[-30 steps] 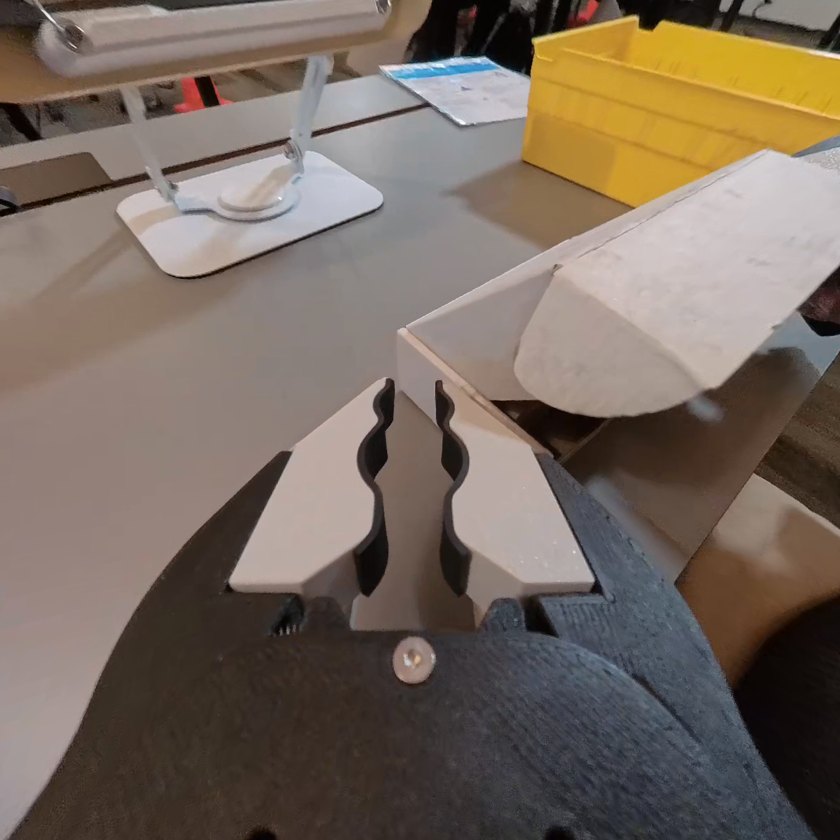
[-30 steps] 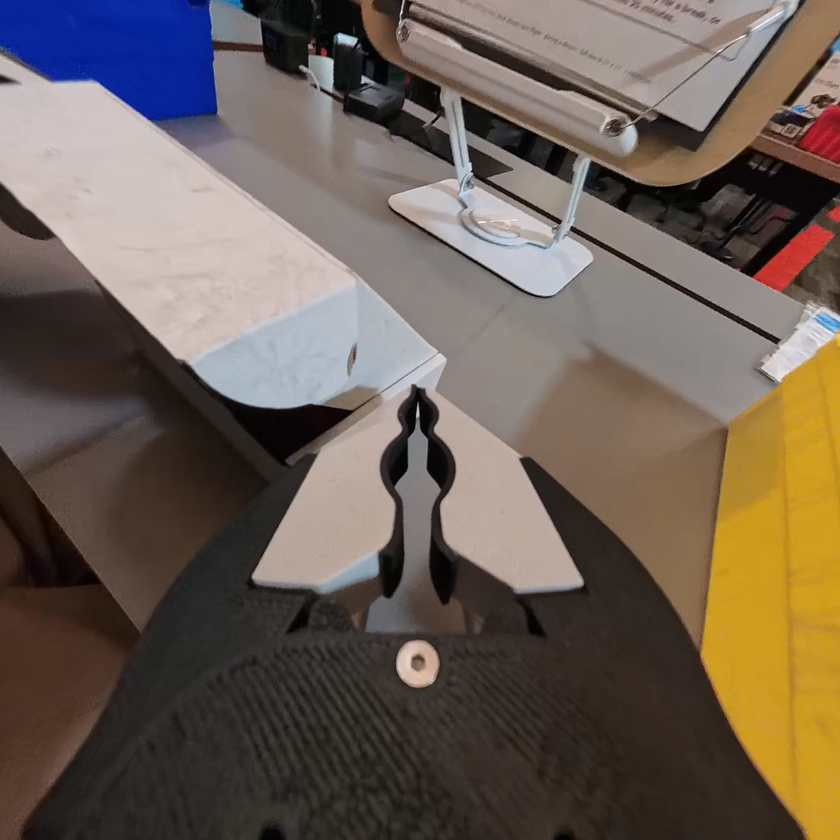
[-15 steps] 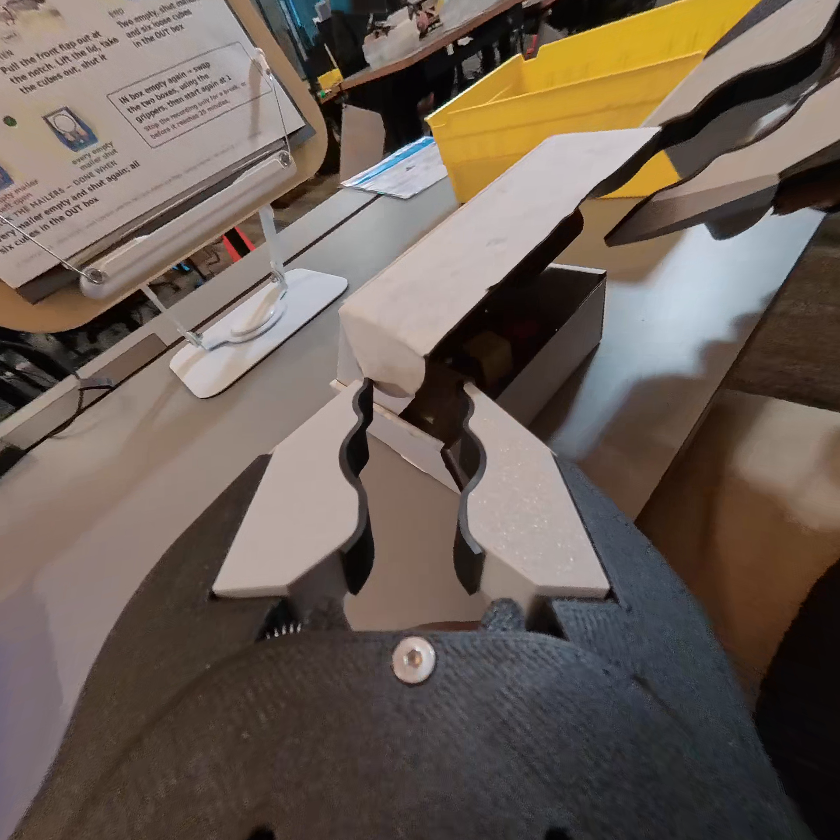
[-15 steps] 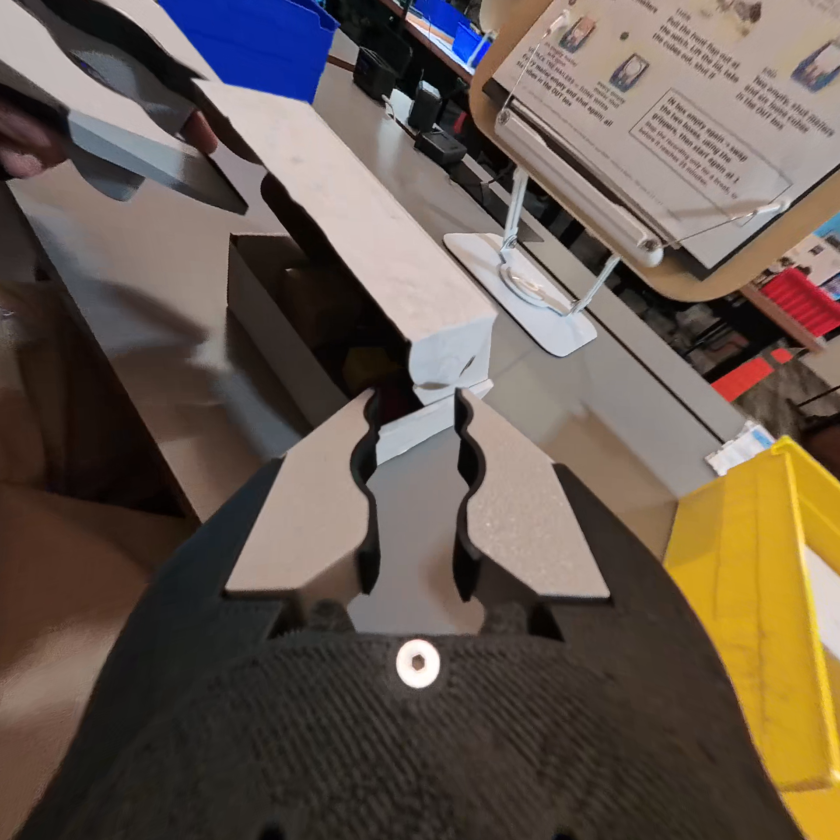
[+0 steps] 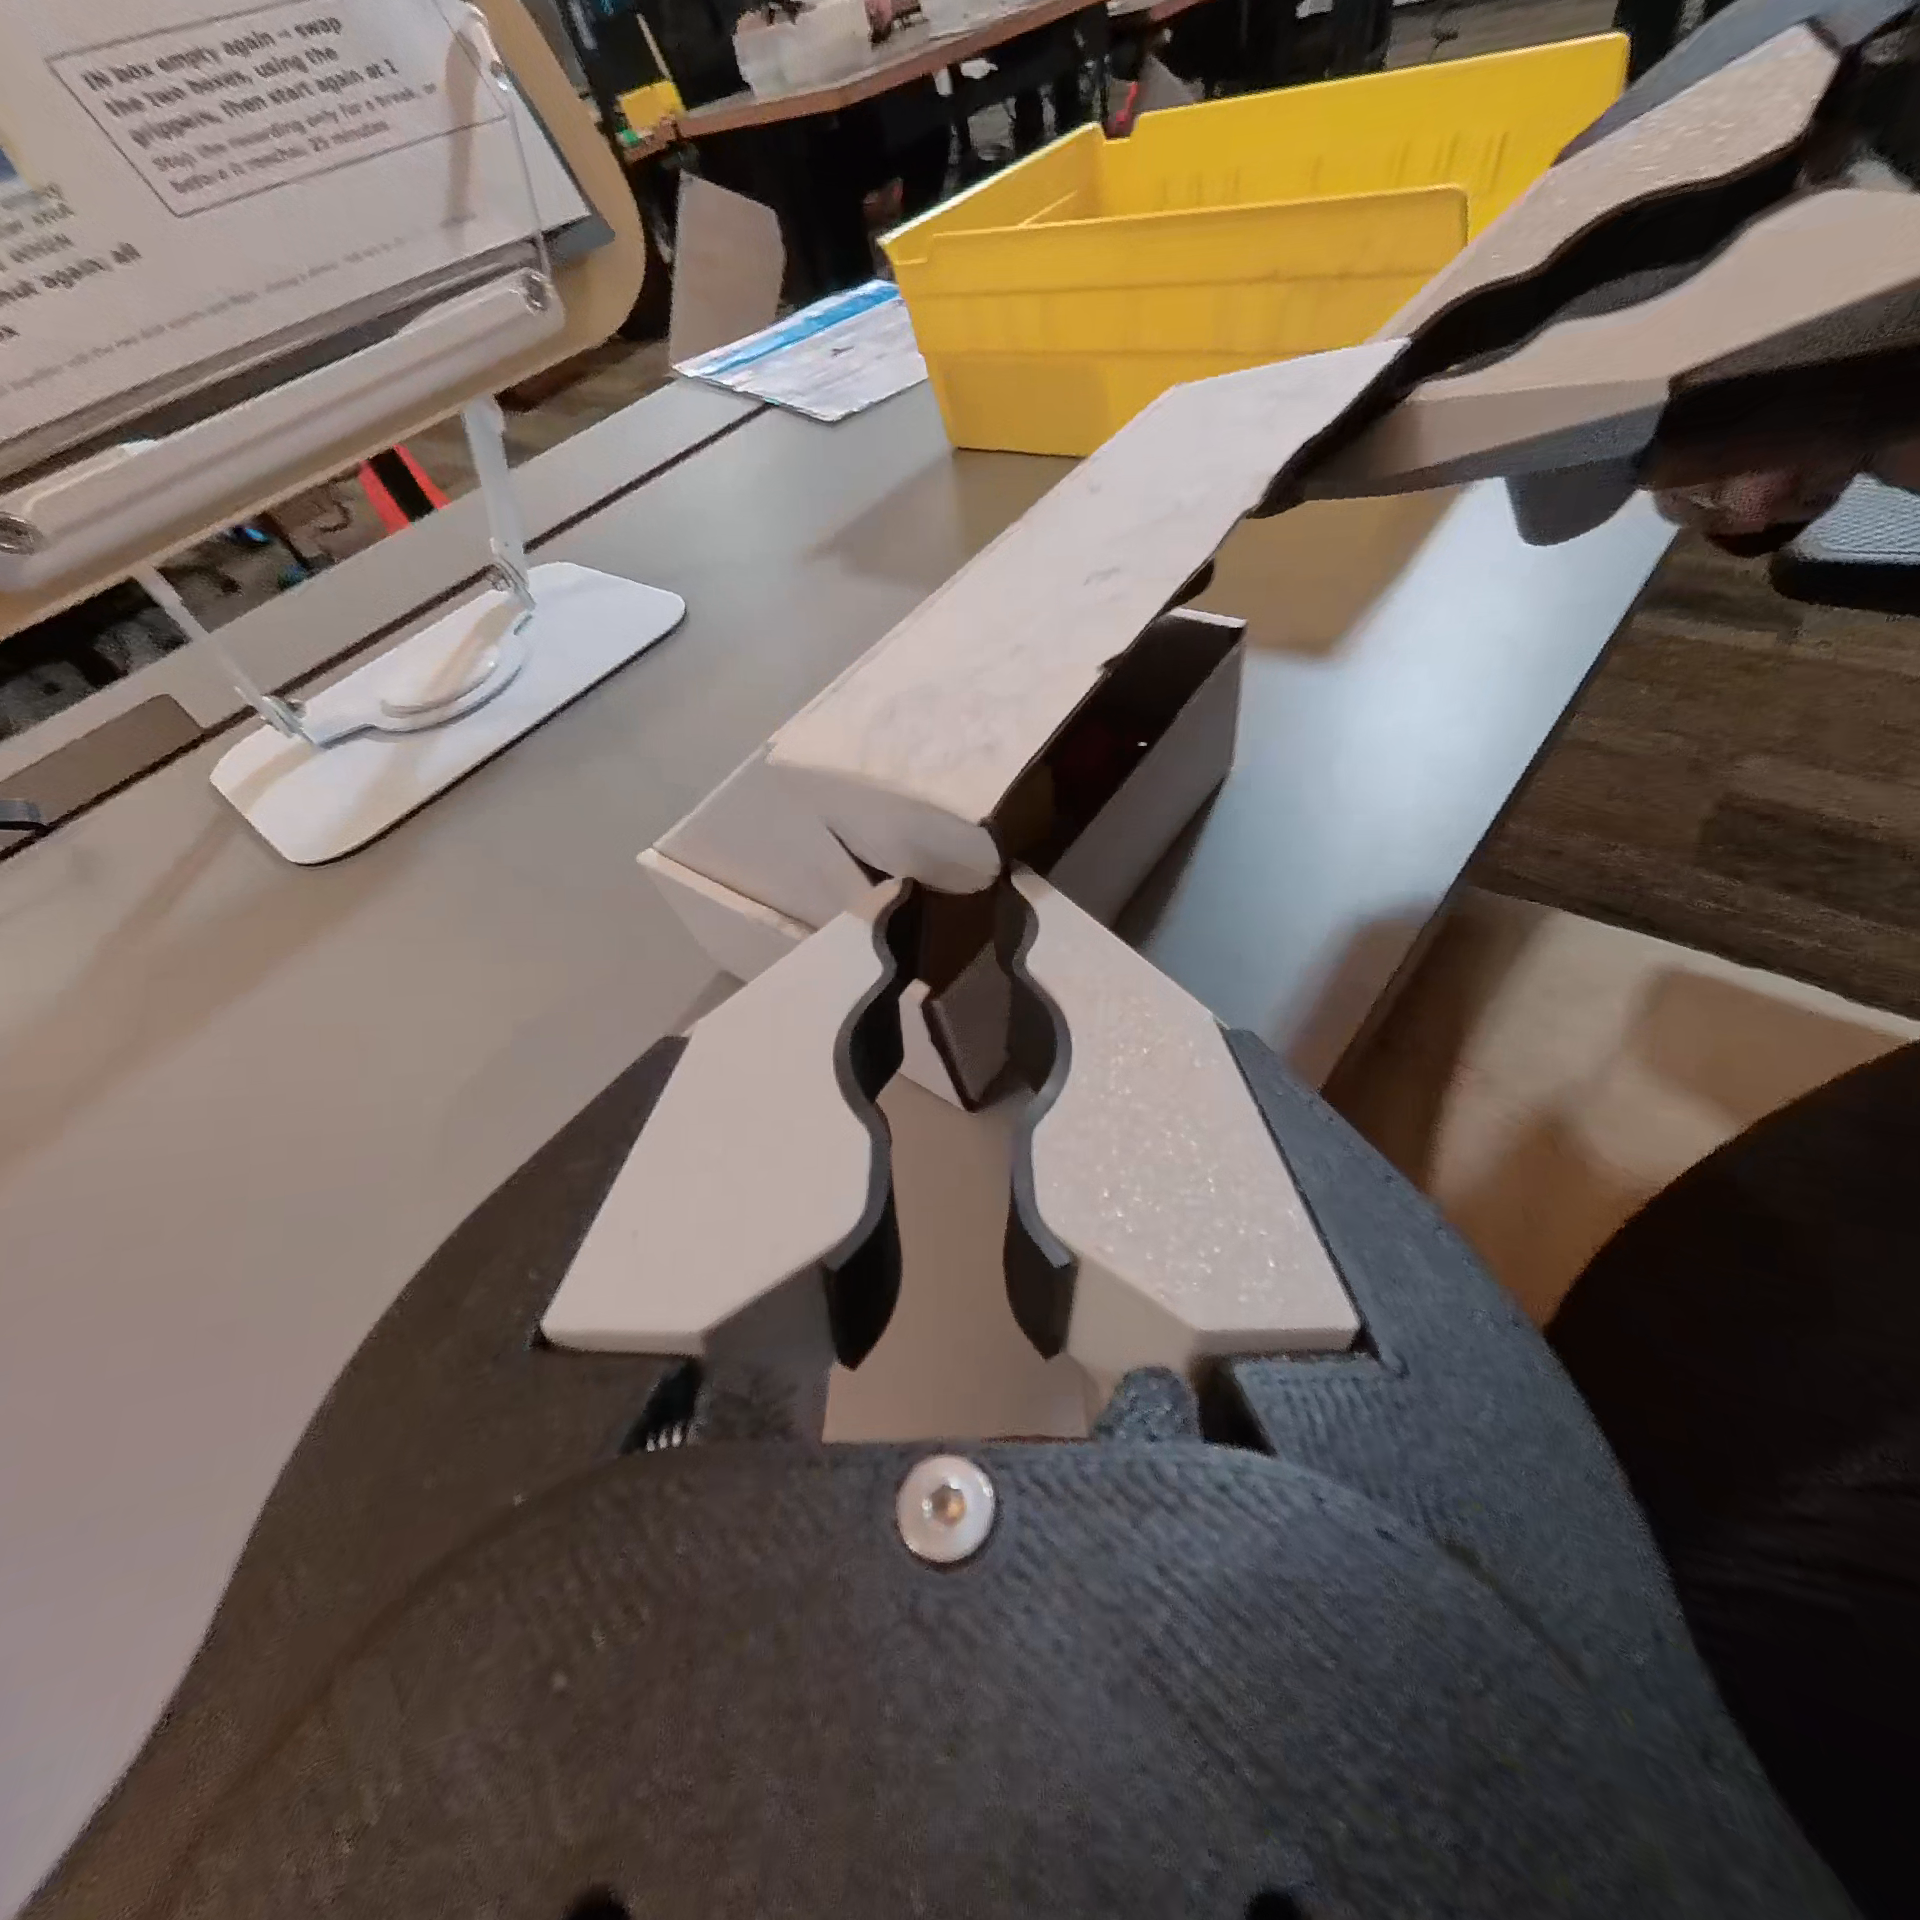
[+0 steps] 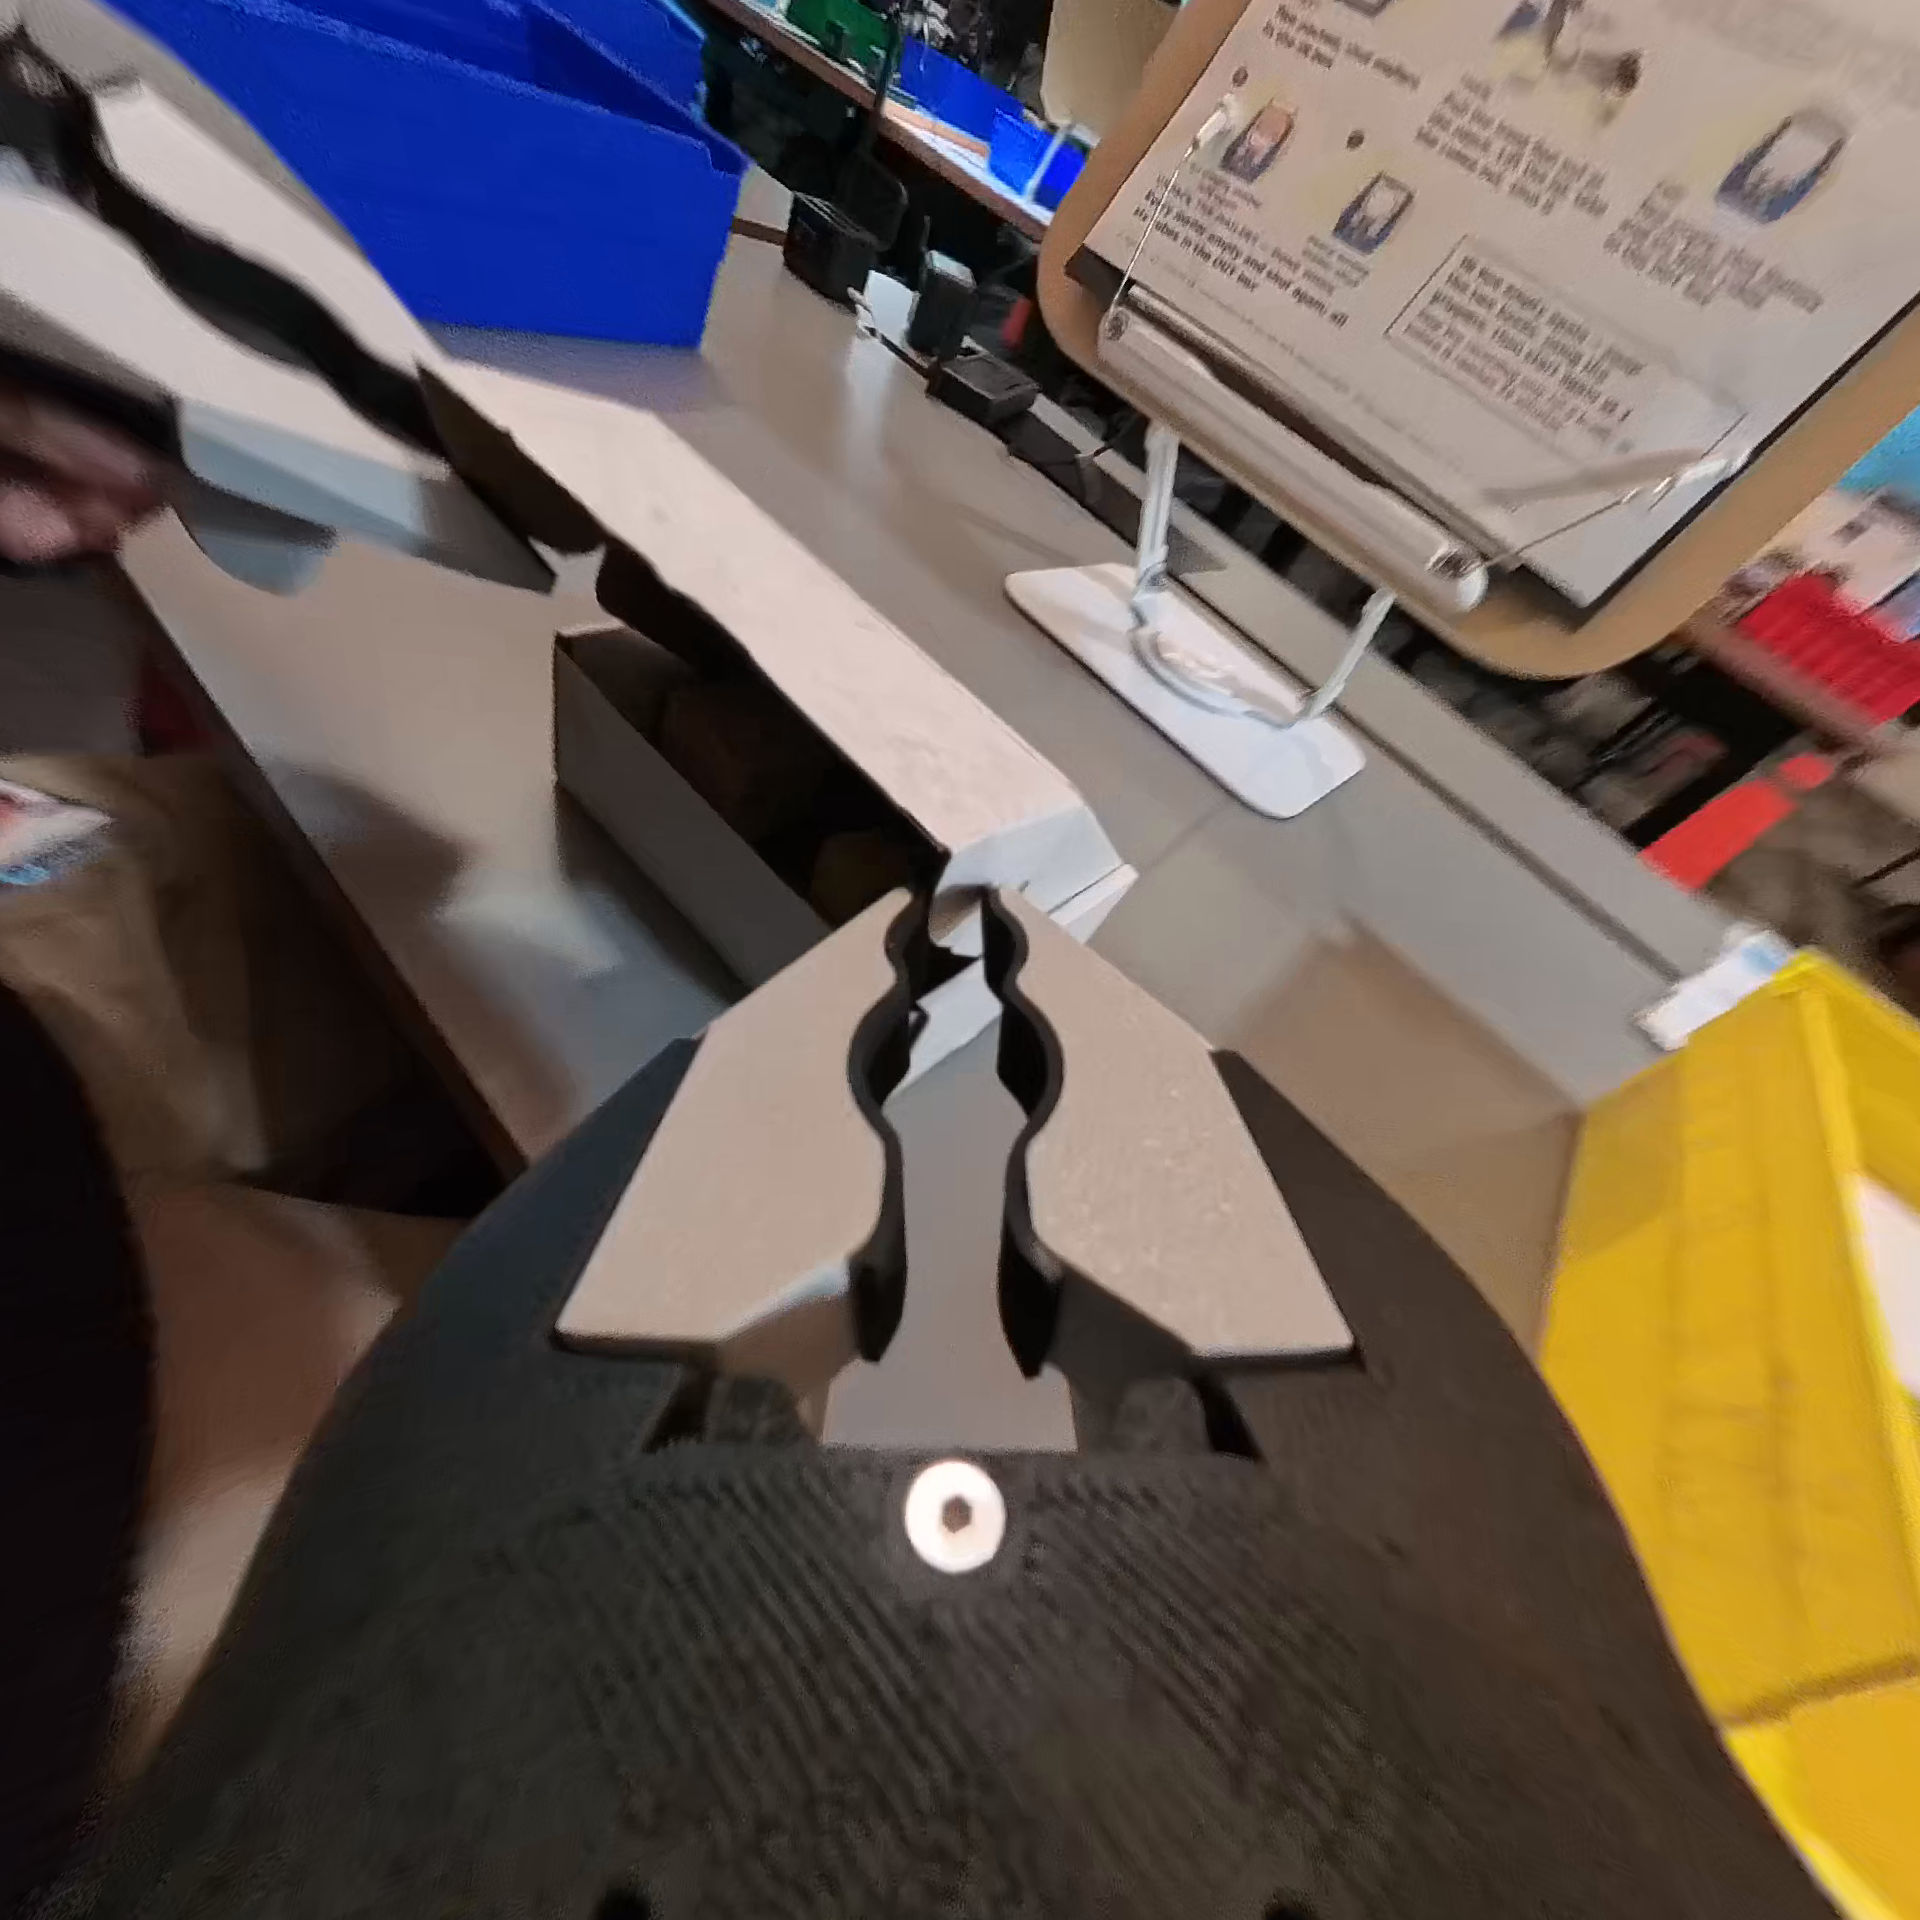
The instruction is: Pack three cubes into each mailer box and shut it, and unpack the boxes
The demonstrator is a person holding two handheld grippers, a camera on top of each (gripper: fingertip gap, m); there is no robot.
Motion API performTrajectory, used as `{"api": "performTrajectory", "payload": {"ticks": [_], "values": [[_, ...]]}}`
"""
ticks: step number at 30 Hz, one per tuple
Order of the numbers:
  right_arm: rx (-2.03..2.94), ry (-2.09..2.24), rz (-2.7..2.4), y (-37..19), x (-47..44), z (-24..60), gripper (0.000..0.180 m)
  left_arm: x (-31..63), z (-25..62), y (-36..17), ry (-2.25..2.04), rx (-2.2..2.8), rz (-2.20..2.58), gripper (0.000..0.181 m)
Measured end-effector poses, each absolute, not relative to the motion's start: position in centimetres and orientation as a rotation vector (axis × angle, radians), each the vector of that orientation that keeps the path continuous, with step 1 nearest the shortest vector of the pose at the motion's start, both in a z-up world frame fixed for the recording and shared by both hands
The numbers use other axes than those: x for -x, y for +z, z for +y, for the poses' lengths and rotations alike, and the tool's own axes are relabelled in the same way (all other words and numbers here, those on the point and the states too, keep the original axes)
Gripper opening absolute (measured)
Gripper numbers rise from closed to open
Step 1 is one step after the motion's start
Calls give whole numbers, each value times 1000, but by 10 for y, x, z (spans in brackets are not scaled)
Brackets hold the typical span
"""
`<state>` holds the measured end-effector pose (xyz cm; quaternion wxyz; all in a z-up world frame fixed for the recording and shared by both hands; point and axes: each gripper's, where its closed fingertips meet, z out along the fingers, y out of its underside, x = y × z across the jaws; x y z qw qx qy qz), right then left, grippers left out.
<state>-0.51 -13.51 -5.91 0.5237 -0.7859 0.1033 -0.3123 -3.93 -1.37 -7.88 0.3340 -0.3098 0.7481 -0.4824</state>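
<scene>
Box (image 5: 1174,748) on table (image 5: 364,1039), long axis running tip to tip between both tongs. Lid (image 5: 997,644) half raised, mouth opening right of left tongs (image 5: 951,914), hinge left. Both narrow, apparently pinching lid ends; right tongs (image 6: 951,920) same. Dim cubes (image 6: 727,748) inside. Risks: uneven pull twisting lid, end flap slipping from tips, light box dragged off table edge.

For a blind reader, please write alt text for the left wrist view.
A white mailer box sits on a grey table, its lid half raised. The left gripper is at one end of it and the right gripper at the other, with a yellow bin behind.
</scene>
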Motion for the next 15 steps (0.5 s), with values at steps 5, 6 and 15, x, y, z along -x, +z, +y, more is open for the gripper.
{"api": "performTrajectory", "payload": {"ticks": [5, 6, 15], "values": [[1807, -362, 481, -58, 6, -136, 9, 50, -29, -84, -1373, 872, 2037, 0], [1794, -310, 510, -58, 7, -136, 10, 49, -28, -84, -1363, 871, 2033, 0], [1827, -362, 507, -62, 5, -137, 8, 40, -1, -97, -1215, 1075, 1950, 31]]}}
